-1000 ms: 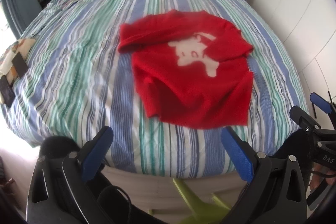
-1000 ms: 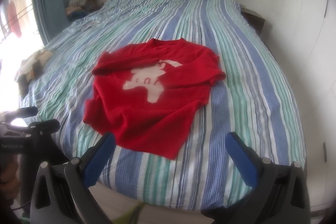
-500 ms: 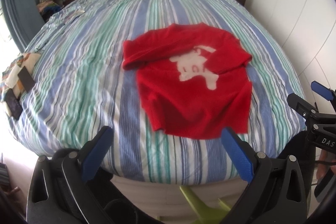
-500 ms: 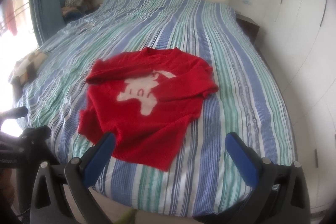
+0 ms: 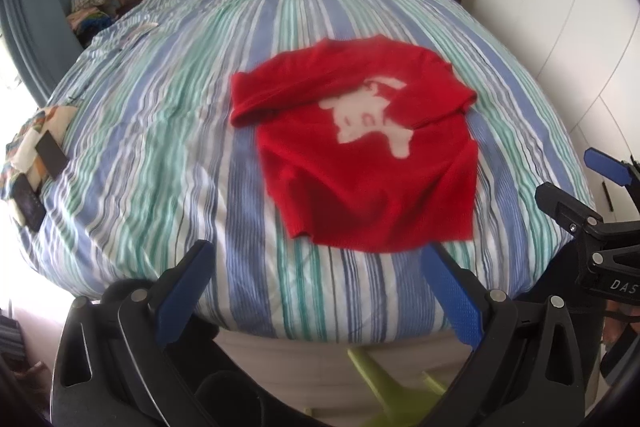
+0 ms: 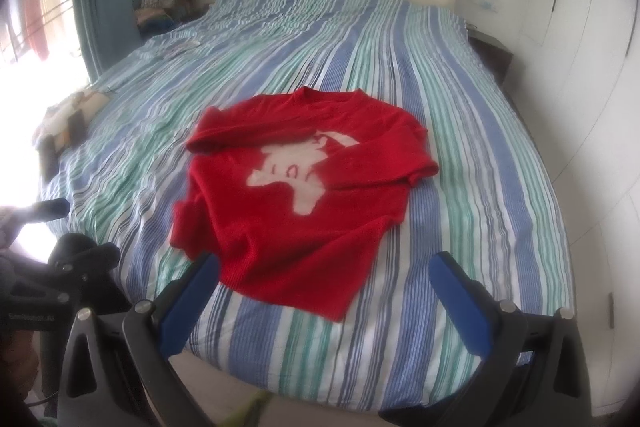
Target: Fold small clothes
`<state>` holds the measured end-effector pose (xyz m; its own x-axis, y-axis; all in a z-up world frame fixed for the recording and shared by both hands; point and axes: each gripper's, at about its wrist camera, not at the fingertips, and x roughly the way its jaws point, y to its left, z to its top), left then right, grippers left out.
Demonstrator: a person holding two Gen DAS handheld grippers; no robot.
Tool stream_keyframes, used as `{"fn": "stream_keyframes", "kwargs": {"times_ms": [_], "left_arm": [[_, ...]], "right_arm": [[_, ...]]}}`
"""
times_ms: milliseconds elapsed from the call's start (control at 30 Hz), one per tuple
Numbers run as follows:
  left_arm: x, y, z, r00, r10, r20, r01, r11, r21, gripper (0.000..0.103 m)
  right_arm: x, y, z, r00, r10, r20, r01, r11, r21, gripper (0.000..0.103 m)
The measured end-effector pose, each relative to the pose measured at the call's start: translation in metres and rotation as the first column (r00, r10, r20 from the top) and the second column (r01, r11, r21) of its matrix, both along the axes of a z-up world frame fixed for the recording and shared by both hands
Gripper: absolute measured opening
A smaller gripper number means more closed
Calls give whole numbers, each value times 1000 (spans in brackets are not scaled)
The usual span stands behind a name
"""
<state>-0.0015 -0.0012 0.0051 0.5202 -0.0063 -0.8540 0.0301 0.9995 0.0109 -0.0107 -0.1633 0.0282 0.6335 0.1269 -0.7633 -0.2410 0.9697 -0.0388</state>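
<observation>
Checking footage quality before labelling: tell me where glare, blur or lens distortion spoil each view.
Left wrist view: window glare whitens the left edge, the red sweater is motion-blurred, fisheye bows the striped bed. Right wrist view: blown-out window at far left, the sweater's hem soft, the white wardrobe curved by the lens.

Black clamp frames (blue-padded jaws)

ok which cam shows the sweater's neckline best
The right wrist view: the red sweater lies in sharper focus there, and its round collar shows as a clear notch at the far edge. The left wrist view shows the sweater whole too, but blurrier, with the collar only a faint dip.
</observation>
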Motion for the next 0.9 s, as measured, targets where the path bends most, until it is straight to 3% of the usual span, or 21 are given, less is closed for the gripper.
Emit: {"fn": "stream_keyframes", "kwargs": {"times_ms": [367, 567, 900], "left_arm": [[4, -1, -6, 1000, 4, -25, -3, 1000, 13, 103], [4, -10, -4, 999, -13, -34, 15, 999, 50, 102], [2, -17, -3, 999, -32, -31, 33, 999, 27, 103]], "right_arm": [[-10, -22, -7, 998, -60, -9, 60, 998, 15, 103], [-20, -23, -5, 999, -38, 26, 37, 999, 39, 103], [-20, -31, -18, 998, -62, -14, 63, 997, 44, 103]]}}
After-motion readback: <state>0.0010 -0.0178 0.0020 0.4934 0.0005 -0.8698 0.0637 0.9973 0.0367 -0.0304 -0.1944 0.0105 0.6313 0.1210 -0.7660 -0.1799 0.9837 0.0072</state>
